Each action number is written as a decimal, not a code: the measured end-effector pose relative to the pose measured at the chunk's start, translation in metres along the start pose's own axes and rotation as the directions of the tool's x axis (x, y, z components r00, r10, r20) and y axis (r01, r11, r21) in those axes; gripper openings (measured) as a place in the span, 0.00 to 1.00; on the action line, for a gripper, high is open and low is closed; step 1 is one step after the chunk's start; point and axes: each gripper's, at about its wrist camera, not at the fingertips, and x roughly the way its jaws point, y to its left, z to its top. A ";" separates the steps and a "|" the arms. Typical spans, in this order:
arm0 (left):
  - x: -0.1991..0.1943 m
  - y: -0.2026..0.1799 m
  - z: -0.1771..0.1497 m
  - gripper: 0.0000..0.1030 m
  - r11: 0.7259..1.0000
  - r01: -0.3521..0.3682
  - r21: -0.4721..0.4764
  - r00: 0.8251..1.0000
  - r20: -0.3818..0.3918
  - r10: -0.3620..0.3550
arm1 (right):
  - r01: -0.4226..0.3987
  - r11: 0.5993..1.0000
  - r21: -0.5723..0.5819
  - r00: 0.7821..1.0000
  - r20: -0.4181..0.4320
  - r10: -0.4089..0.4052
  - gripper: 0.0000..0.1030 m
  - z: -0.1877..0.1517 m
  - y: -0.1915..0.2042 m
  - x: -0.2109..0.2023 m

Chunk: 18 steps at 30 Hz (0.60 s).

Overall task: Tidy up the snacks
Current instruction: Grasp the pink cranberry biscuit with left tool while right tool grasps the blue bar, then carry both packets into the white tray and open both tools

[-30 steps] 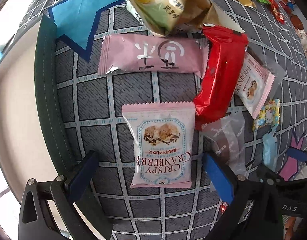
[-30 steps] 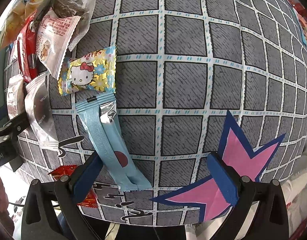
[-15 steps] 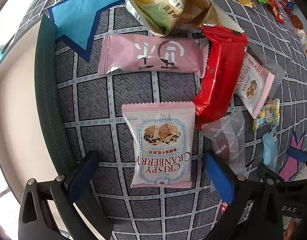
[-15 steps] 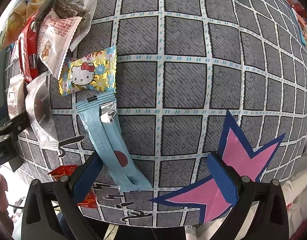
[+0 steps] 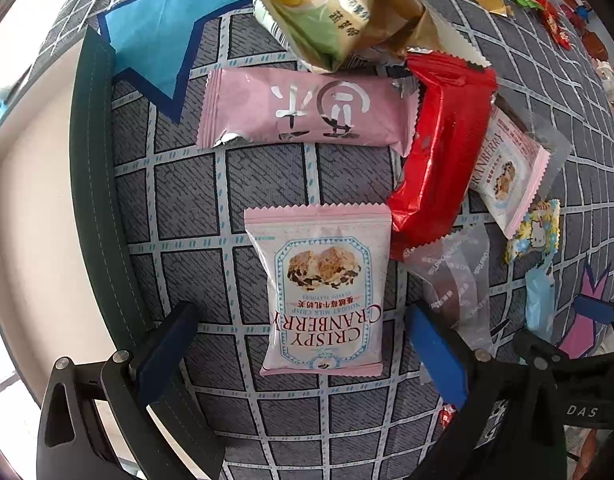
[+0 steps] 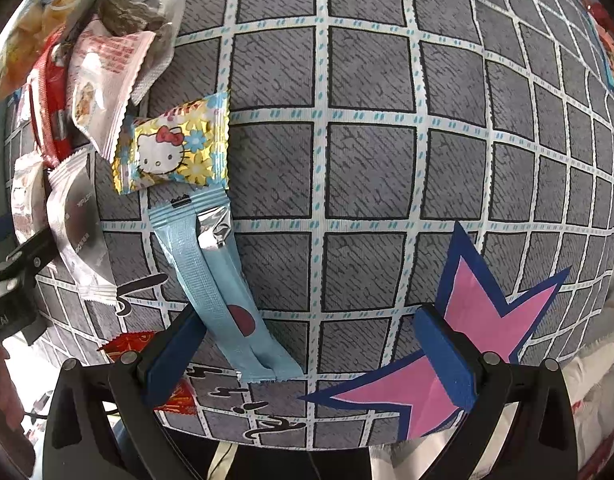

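Left gripper [image 5: 303, 344] spread wide astride the cranberry packet [image 5: 323, 288], red wrapper [image 5: 439, 152] and clear packet [image 5: 455, 280] crowding beside.

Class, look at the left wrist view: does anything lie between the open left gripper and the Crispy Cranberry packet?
Nothing visible does. The Crispy Cranberry packet lies flat on the cloth between the fingers of the left gripper, uncovered; the clear wrapper sits beside it.

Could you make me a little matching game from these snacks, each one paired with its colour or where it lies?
Things:
1. Cranberry pack
2. Long bar
3. Hello Kitty sweet
4. Blue stick

Descriptions:
A. plain pink, white characters
B. yellow with flowers
C. between the open left gripper's fingers
D. beside the right gripper's left finger

Pairs: 1-C, 2-A, 3-B, 4-D
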 end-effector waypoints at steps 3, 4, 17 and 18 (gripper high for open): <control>-0.007 0.000 -0.005 0.97 1.000 0.004 -0.012 1.000 -0.016 -0.004 | 0.001 1.000 -0.011 1.000 0.027 0.000 0.98 0.003 0.003 -0.006; -0.007 -0.002 -0.005 0.95 1.000 0.005 -0.010 1.000 -0.013 -0.005 | 0.001 1.000 -0.011 1.000 0.027 0.000 0.92 0.003 0.003 -0.006; -0.031 -0.010 -0.011 0.44 0.998 0.056 0.026 0.997 0.053 -0.057 | -0.132 0.991 -0.018 0.986 0.095 0.134 0.26 0.019 0.004 -0.046; -0.034 -0.009 -0.012 0.44 0.998 0.066 0.023 0.996 0.061 -0.067 | -0.148 0.989 -0.021 0.984 0.101 0.149 0.26 0.019 0.003 -0.050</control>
